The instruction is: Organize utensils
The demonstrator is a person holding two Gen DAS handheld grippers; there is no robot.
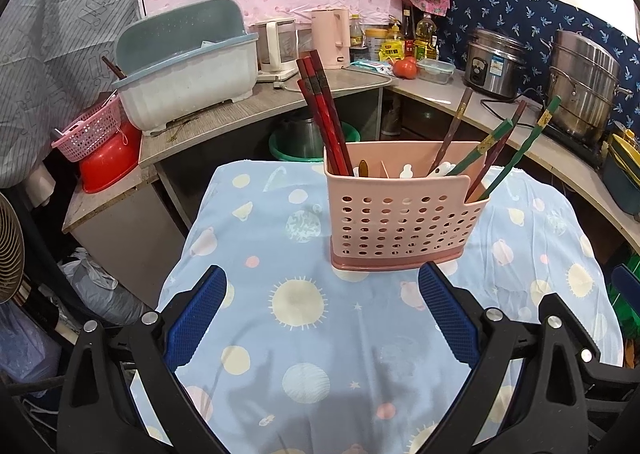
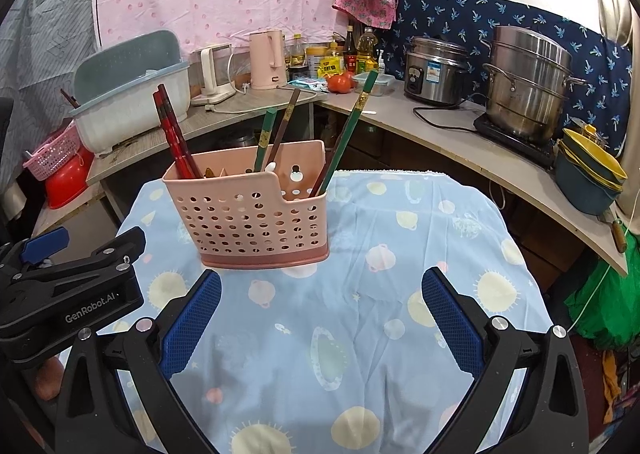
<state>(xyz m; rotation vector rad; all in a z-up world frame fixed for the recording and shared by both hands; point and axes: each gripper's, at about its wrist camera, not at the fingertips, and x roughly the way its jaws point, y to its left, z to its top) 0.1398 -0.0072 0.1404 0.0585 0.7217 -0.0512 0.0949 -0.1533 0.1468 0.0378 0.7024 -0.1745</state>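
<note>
A pink perforated utensil holder [image 1: 404, 222] [image 2: 248, 214] stands upright on a small table under a blue planet-print cloth [image 1: 320, 294] [image 2: 360, 254]. Red chopsticks [image 1: 320, 114] [image 2: 172, 134] lean in its left compartment. Green chopsticks [image 1: 520, 142] [image 2: 352, 126] and brown ones [image 1: 454, 126] [image 2: 284, 122] lean at its right. White spoon tips [image 1: 440, 169] show inside. My left gripper [image 1: 322, 286] is open and empty, short of the holder. My right gripper [image 2: 320, 290] is also open and empty, just right of the holder's base. The left gripper's body [image 2: 68, 290] shows in the right wrist view.
A curved counter behind carries a lidded dish tub [image 1: 188, 70] [image 2: 132, 94], kettles [image 1: 332, 36] [image 2: 266, 58], oil bottles, a tomato [image 1: 406, 66], a rice cooker [image 1: 494, 62] [image 2: 434, 70], a steel steamer pot [image 1: 582, 90] [image 2: 528, 82] and stacked bowls [image 2: 588, 174]. A pink basket on a red basin [image 1: 102, 150] sits left.
</note>
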